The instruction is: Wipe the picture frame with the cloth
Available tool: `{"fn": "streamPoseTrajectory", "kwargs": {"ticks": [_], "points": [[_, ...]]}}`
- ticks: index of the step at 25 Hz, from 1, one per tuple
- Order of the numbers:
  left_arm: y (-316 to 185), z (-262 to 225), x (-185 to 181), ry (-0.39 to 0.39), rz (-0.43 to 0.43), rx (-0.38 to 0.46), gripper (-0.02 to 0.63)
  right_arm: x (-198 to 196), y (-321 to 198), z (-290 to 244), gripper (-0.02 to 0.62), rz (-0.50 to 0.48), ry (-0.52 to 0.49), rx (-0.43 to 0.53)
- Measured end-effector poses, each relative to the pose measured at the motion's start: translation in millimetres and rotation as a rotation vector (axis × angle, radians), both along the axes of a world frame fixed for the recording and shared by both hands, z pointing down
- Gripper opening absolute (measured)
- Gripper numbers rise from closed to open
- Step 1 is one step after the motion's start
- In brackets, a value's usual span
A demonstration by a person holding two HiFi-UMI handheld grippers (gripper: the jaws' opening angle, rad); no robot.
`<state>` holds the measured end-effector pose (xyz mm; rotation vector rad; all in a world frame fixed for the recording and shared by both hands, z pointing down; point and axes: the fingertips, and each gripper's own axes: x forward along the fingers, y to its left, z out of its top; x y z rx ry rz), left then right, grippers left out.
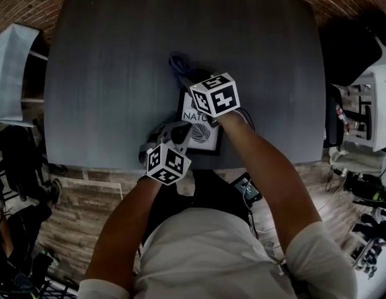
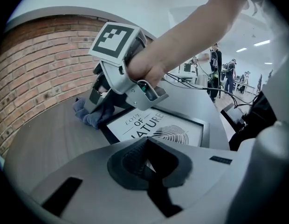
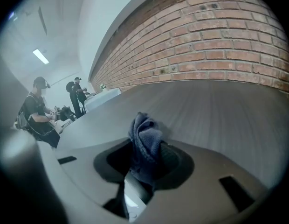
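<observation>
Nearest the person, the left gripper (image 2: 147,164) has its jaws together on nothing, at the near corner of the picture frame (image 2: 156,127), which lies flat on the tabletop (image 1: 106,73). Beyond it, the right gripper (image 3: 147,157) pinches the bunched cloth (image 3: 144,139) at the frame's far corner. Wiping seems under way, with most of the glass probably left.

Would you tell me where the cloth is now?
In head view, the cloth is clamped in the right tongs at the far corner of the picture frame.
</observation>
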<state>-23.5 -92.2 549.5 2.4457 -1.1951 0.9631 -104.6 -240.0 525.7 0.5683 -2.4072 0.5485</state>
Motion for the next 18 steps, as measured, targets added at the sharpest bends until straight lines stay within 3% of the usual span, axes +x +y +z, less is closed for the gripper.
{"fn": "streamPoseTrajectory", "kwargs": {"ticks": [18], "points": [[-1,2,-4,0.002,-0.028,-0.015,0.006,74,-11,6,0.117,0.125,0.080,-0.022]]}}
